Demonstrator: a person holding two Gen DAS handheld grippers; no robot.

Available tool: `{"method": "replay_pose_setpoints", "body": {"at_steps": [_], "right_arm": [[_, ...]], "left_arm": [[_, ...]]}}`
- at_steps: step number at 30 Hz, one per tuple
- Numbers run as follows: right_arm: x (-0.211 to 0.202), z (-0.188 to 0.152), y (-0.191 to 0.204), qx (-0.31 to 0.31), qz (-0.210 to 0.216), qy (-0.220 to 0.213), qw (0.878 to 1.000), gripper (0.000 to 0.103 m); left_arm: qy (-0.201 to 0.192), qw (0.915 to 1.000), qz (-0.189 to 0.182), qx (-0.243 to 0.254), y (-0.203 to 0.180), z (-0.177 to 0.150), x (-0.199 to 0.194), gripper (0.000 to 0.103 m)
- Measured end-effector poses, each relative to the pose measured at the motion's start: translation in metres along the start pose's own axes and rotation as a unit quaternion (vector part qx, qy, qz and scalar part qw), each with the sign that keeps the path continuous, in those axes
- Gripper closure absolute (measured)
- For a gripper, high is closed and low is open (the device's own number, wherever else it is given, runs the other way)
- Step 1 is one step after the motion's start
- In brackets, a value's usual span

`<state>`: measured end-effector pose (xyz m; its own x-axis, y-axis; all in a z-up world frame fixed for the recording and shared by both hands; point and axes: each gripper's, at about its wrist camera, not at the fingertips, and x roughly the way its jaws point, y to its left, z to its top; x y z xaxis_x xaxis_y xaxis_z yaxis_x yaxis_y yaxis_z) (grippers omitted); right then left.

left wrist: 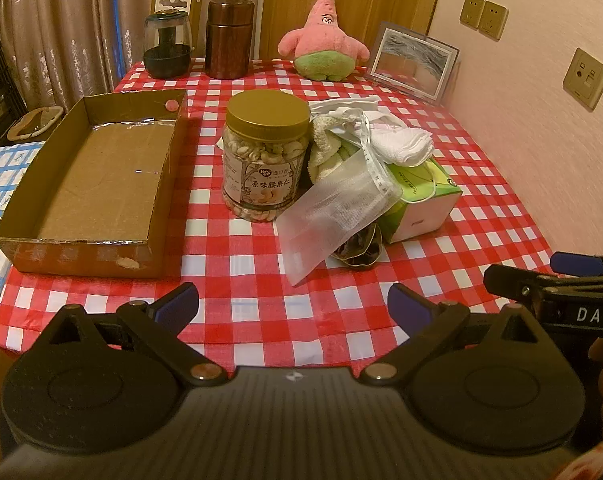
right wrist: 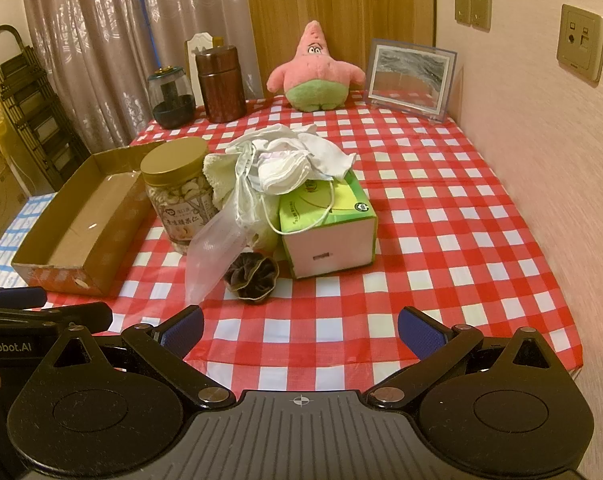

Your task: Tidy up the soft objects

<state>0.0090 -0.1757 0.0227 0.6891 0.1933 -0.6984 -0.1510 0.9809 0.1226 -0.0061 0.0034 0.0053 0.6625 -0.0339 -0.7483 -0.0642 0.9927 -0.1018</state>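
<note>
Nothing sorted yet: both grippers wait, released, at the table's near edge.

The left gripper [left wrist: 293, 304] and right gripper [right wrist: 300, 330] hang over the near edge of the checked table [right wrist: 441, 216] with jaws spread wide and holding nothing. The cardboard tray [left wrist: 89, 184] along the left edge holds nothing I can see, so the task looks barely begun. The soft things lie heaped mid-table between the nut jar [left wrist: 266, 156] and the tissue box [right wrist: 327, 228]: a white face mask [right wrist: 285, 176], pale cloths [right wrist: 301, 144], a mesh pouch [left wrist: 333, 216] and a dark scrunchie [right wrist: 252, 278] nearest the grippers. A pink plush star [right wrist: 313, 70] sits at the far edge. All of these seem left to move.
</note>
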Motion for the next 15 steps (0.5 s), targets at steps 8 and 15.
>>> {"method": "replay_pose_setpoints", "body": {"at_steps": [8, 15], "right_arm": [[-0.0002, 0.0010, -0.0001, 0.001, -0.001, 0.000, 1.000, 0.000], [0.0007, -0.0027, -0.0024, 0.001, -0.002, 0.000, 1.000, 0.000]], "left_arm": [[0.000, 1.0000, -0.001, 0.000, 0.0003, -0.0004, 0.0001, 0.003], [-0.001, 1.0000, -0.001, 0.003, -0.0003, -0.0001, 0.0000, 0.004]]}}
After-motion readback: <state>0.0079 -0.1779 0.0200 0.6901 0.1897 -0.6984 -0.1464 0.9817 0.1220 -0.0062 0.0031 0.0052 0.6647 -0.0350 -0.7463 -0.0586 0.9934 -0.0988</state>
